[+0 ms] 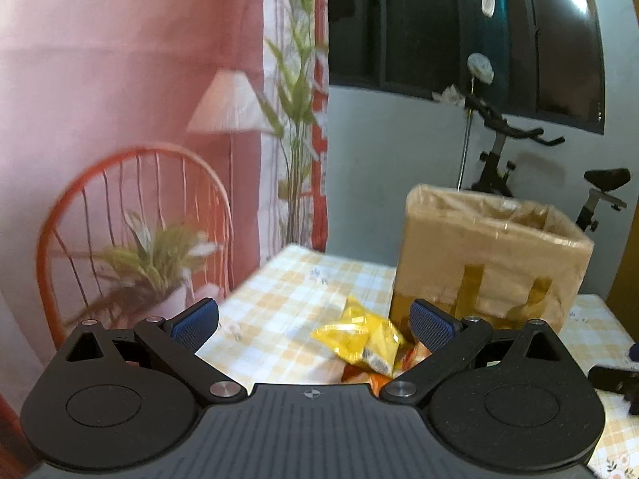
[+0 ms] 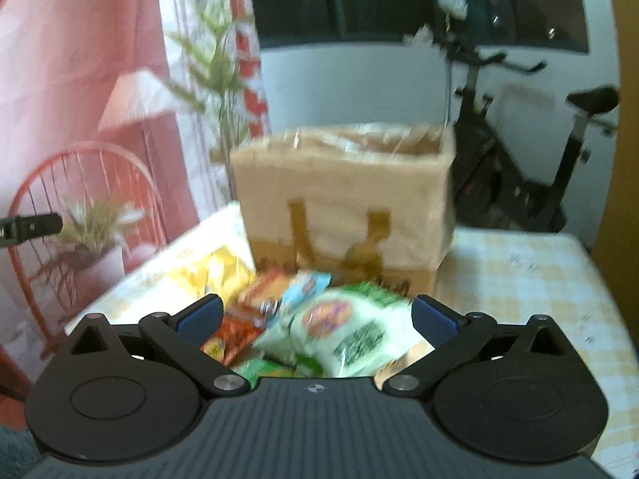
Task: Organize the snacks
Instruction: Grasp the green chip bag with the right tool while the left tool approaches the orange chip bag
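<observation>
At the bottom of the right wrist view, the right gripper [image 2: 314,317] has its jaws spread wide and holds nothing; a white-and-green snack bag [image 2: 351,333] lies between the blue pads [image 2: 433,319], touching neither that can be seen. Left of it in the frame sit an orange packet [image 2: 233,335], a light blue packet [image 2: 305,289] and a blurred yellow bag [image 2: 211,269], all heaped on the checked tablecloth [image 2: 519,279]. Just behind the heap, mid-frame, stands an open cardboard box [image 2: 343,191] lined with clear plastic.

In the left wrist view, the left gripper [image 1: 314,325] is likewise wide open and empty, with a yellow snack bag [image 1: 361,337] lower centre, beside the box [image 1: 491,255] at right. An exercise bike [image 1: 519,151] stands upper right, a red chair [image 1: 131,207] at left.
</observation>
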The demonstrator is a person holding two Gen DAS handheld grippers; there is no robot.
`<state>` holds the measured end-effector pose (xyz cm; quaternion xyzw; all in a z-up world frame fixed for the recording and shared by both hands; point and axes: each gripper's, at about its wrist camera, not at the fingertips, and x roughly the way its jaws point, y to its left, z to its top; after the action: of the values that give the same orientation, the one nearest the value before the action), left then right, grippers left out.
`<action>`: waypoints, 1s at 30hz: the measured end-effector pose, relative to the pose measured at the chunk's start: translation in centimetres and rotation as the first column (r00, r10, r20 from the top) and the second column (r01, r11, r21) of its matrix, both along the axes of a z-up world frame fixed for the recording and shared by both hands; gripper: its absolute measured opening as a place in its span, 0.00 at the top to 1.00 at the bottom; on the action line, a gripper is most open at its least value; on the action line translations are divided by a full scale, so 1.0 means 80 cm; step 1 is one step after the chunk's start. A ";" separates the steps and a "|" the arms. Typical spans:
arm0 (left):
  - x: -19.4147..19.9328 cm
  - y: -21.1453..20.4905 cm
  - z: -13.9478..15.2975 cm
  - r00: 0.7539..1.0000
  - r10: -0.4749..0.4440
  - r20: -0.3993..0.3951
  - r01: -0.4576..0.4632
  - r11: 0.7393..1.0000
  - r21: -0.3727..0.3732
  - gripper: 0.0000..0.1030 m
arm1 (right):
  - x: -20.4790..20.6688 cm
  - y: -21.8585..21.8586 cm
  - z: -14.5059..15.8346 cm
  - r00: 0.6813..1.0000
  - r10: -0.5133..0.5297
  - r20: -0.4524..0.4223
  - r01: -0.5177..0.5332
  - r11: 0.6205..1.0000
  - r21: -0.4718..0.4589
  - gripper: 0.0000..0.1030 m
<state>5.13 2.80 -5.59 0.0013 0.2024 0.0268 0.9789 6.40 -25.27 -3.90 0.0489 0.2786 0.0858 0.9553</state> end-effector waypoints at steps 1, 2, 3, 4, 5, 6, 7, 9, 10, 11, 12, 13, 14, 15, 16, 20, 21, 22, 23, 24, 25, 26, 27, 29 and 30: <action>0.003 0.001 -0.008 1.000 -0.005 -0.011 0.005 1.000 -0.011 0.01 | 0.006 0.003 -0.006 1.000 0.015 -0.018 -0.015 1.000 -0.005 0.01; 0.006 0.002 -0.016 1.000 -0.010 -0.022 0.010 1.000 -0.021 0.01 | 0.010 0.007 -0.015 0.999 0.036 -0.034 -0.037 0.999 -0.011 0.01; 0.009 0.003 -0.023 0.999 -0.014 -0.032 0.013 1.000 -0.027 0.01 | 0.013 0.013 -0.023 0.997 0.062 -0.051 -0.063 0.998 -0.022 0.01; 0.011 0.004 -0.030 0.999 -0.018 -0.040 0.017 0.999 -0.032 0.01 | 0.015 0.019 -0.030 0.995 0.082 -0.061 -0.084 0.996 -0.032 0.01; 0.012 0.004 -0.037 0.999 -0.023 -0.048 0.021 0.999 -0.035 0.01 | 0.016 0.026 -0.036 0.991 0.109 -0.075 -0.113 0.992 -0.051 0.01; 0.013 0.004 -0.043 0.998 -0.026 -0.053 0.024 0.999 -0.037 0.01 | 0.016 0.033 -0.040 0.988 0.128 -0.082 -0.134 0.988 -0.070 0.01; 0.014 0.004 -0.049 0.998 -0.028 -0.060 0.026 0.999 -0.038 0.01 | 0.014 0.041 -0.044 0.985 0.152 -0.083 -0.160 0.982 -0.097 0.01; 0.015 0.003 -0.061 0.996 -0.032 -0.081 0.029 0.999 -0.041 0.01 | 0.007 0.053 -0.050 0.978 0.198 -0.073 -0.206 0.969 -0.139 0.01; 0.017 0.004 -0.066 0.995 -0.036 -0.095 0.031 0.998 -0.047 0.01 | 0.005 0.059 -0.050 0.974 0.214 -0.072 -0.222 0.963 -0.150 0.02; 0.017 0.004 -0.068 0.994 -0.041 -0.106 0.035 0.998 -0.053 0.01 | 0.003 0.062 -0.051 0.971 0.229 -0.073 -0.238 0.958 -0.158 0.02; 0.018 0.004 -0.071 0.992 -0.048 -0.116 0.041 0.997 -0.060 0.02 | 0.002 0.065 -0.053 0.966 0.245 -0.078 -0.254 0.954 -0.162 0.02; 0.017 0.004 -0.072 0.991 -0.052 -0.123 0.044 0.997 -0.064 0.04 | 0.002 0.068 -0.055 0.964 0.253 -0.082 -0.263 0.951 -0.163 0.02; 0.016 0.004 -0.074 0.990 -0.057 -0.127 0.049 0.997 -0.066 0.05 | 0.003 0.070 -0.057 0.962 0.260 -0.085 -0.271 0.948 -0.166 0.02; 0.016 0.004 -0.074 0.990 -0.059 -0.130 0.051 0.996 -0.066 0.05 | 0.003 0.071 -0.059 0.959 0.268 -0.089 -0.279 0.945 -0.168 0.02; 0.016 0.003 -0.074 0.990 -0.061 -0.131 0.052 0.996 -0.066 0.05 | 0.003 0.071 -0.061 0.956 0.275 -0.097 -0.288 0.943 -0.169 0.02; 0.014 0.002 -0.073 0.989 -0.064 -0.133 0.056 0.996 -0.068 0.05 | 0.008 0.078 -0.072 0.942 0.305 -0.138 -0.328 0.926 -0.186 0.04; 0.014 0.002 -0.073 0.988 -0.067 -0.137 0.059 0.996 -0.067 0.05 | 0.010 0.082 -0.075 0.936 0.319 -0.151 -0.345 0.917 -0.202 0.04; 0.015 0.001 -0.074 0.987 -0.071 -0.141 0.062 0.996 -0.066 0.05 | 0.011 0.086 -0.079 0.930 0.329 -0.163 -0.359 0.908 -0.216 0.04; 0.015 -0.001 -0.074 0.987 -0.073 -0.143 0.064 0.996 -0.065 0.05 | 0.011 0.090 -0.082 0.923 0.341 -0.178 -0.375 0.899 -0.225 0.04; 0.015 -0.001 -0.075 0.986 -0.076 -0.145 0.067 0.996 -0.064 0.05 | 0.015 0.094 -0.086 0.911 0.358 -0.204 -0.401 0.886 -0.234 0.04; 0.015 -0.001 -0.075 0.986 -0.078 -0.147 0.069 0.996 -0.065 0.05 | 0.018 0.097 -0.089 0.902 0.370 -0.222 -0.418 0.875 -0.243 0.04; 0.015 -0.001 -0.076 0.986 -0.079 -0.148 0.069 0.995 -0.067 0.05 | 0.021 0.101 -0.093 0.898 0.375 -0.231 -0.428 0.866 -0.258 0.04; 0.016 -0.001 -0.076 0.986 -0.079 -0.149 0.069 0.995 -0.068 0.05 | 0.025 0.105 -0.098 0.893 0.380 -0.241 -0.439 0.852 -0.284 0.03; 0.017 0.000 -0.077 0.985 -0.079 -0.152 0.069 0.995 -0.070 0.05 | 0.033 0.111 -0.107 0.882 0.391 -0.264 -0.460 0.836 -0.297 0.03; 0.017 0.000 -0.077 0.985 -0.080 -0.154 0.070 0.995 -0.072 0.05 | 0.037 0.113 -0.112 0.875 0.395 -0.280 -0.471 0.830 -0.299 0.03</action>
<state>6.52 2.81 -11.79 -0.0215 0.2793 -0.0170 0.9598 9.37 -16.24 -12.87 -0.1818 0.3909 0.2434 0.8689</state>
